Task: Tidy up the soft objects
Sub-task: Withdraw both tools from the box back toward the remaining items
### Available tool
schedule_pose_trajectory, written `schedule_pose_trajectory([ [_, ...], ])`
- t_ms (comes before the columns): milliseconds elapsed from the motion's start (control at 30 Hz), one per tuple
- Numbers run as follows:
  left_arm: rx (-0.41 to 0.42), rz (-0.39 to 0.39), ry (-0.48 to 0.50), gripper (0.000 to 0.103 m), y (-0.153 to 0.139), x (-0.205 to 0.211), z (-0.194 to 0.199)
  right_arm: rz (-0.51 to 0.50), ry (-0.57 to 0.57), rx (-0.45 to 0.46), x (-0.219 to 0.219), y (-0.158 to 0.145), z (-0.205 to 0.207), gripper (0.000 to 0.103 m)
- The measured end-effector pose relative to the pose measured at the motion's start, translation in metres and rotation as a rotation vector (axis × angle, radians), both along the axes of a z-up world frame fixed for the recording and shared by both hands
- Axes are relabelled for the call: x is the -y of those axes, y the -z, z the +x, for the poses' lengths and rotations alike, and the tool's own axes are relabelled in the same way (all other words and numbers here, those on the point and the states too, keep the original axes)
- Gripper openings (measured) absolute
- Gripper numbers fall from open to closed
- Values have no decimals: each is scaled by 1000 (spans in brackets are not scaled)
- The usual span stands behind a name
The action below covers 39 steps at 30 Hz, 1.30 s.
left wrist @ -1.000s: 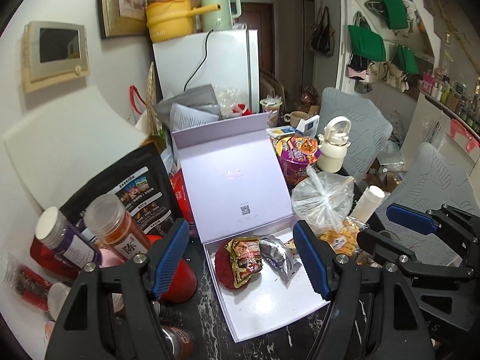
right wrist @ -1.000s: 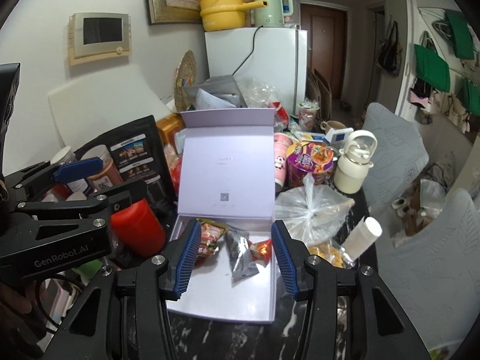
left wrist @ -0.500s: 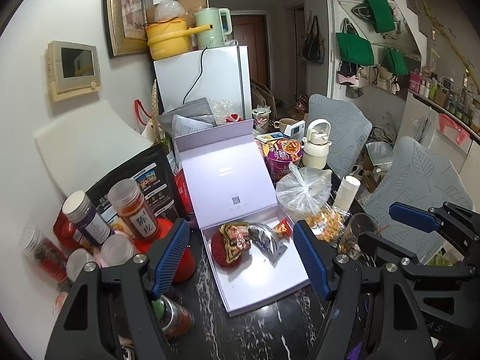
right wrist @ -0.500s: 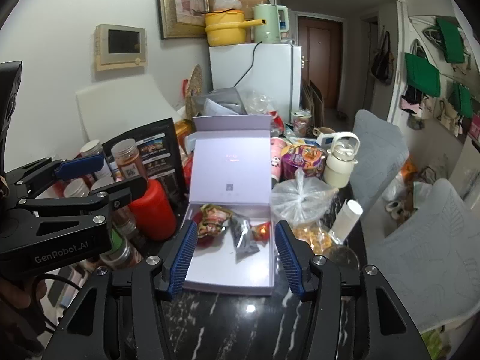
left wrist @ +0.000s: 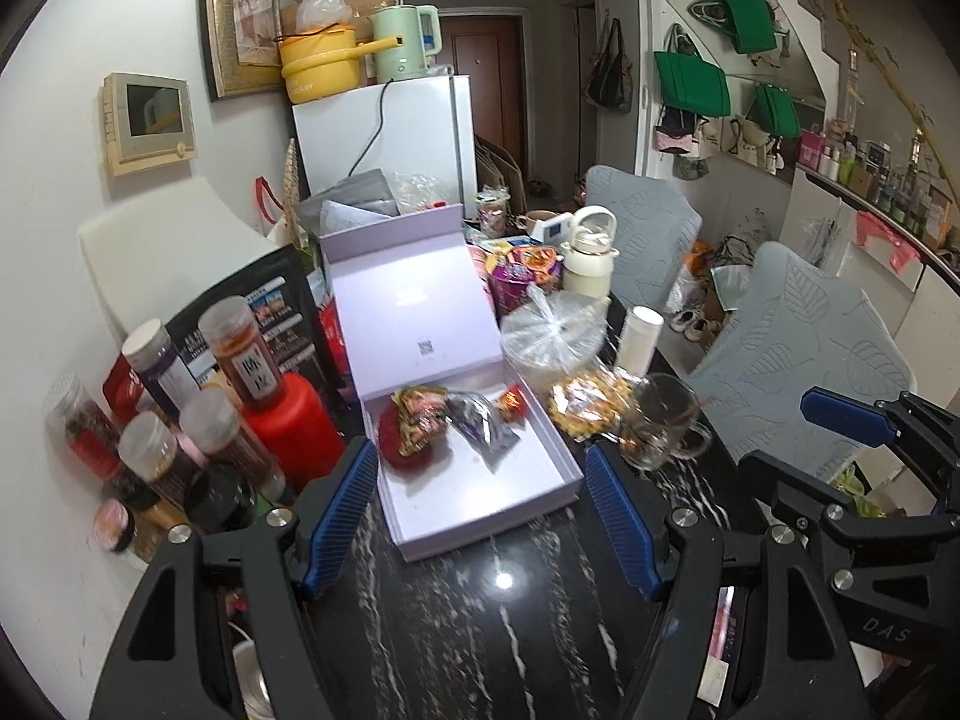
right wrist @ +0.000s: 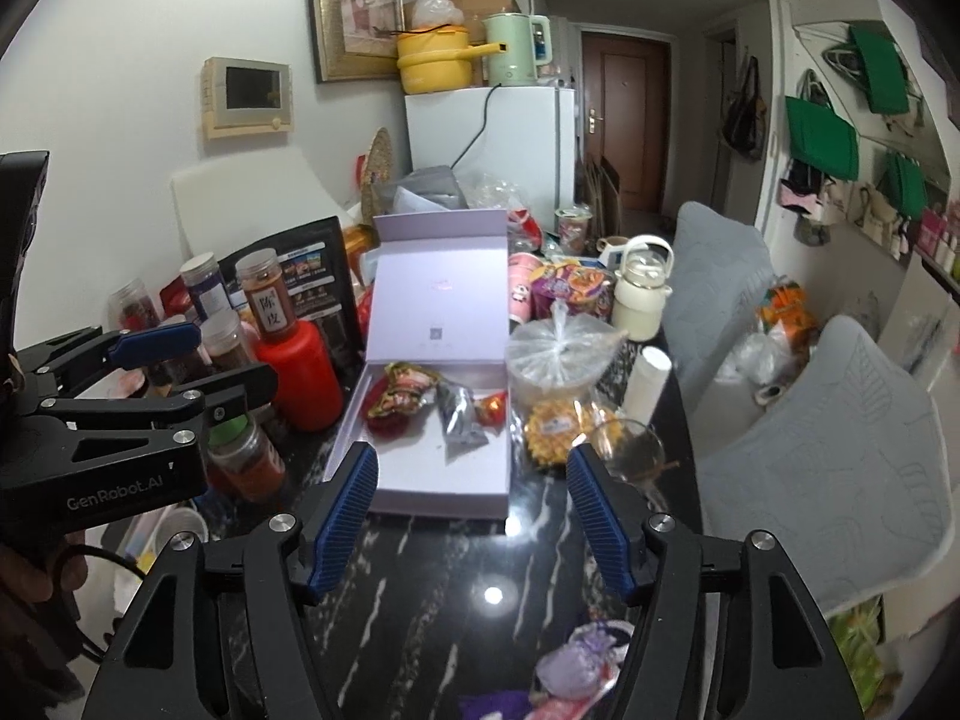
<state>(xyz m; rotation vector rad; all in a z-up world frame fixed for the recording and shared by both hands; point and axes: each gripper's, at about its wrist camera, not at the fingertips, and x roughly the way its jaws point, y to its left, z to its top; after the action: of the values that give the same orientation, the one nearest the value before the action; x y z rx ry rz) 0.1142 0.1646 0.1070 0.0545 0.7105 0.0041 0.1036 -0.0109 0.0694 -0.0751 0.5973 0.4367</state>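
Two claws: left claw (left wrist: pixel 480 516) and right claw (right wrist: pixel 471 516) both spread wide, empty
Box (left wrist: pixel 480 498): lid up, snack packets (left wrist: pixel 447 417) inside
Tabletop (left wrist: pixel 480 630): black marble

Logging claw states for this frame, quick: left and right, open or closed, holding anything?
Left claw: open, holding nothing.
Right claw: open, holding nothing.
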Motion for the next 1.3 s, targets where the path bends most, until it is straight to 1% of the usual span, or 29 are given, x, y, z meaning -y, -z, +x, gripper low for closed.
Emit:
schedule_pose_trajectory([
  [167, -21, -14, 15, 72, 7, 23, -16, -1, 6, -20, 26, 8, -16, 66],
  [433, -65, -60, 16, 72, 25, 60, -38, -22, 4, -48, 65, 20, -36, 66],
  [600, -74, -69, 7, 72, 34, 81, -54, -32, -17, -58, 85, 28, -48, 66],
  [733, -71, -60, -8, 72, 43, 95, -69, -37, -30, -78, 95, 39, -56, 66],
  [833, -96, -89, -8, 72, 51, 100, -75, -37, -40, -101, 104, 49, -61, 66],
  [933, -141, -126, -7, 72, 62, 104, -80, -34, -45, -126, 112, 60, -66, 66],
  [1167, -194, -120, -16, 72, 89, 108, -86, -49, -60, -201, 114, 96, -69, 66],
  [1300, -238, -116, -7, 72, 111, 104, -85, -34, -72, -274, 109, 123, -66, 66],
])
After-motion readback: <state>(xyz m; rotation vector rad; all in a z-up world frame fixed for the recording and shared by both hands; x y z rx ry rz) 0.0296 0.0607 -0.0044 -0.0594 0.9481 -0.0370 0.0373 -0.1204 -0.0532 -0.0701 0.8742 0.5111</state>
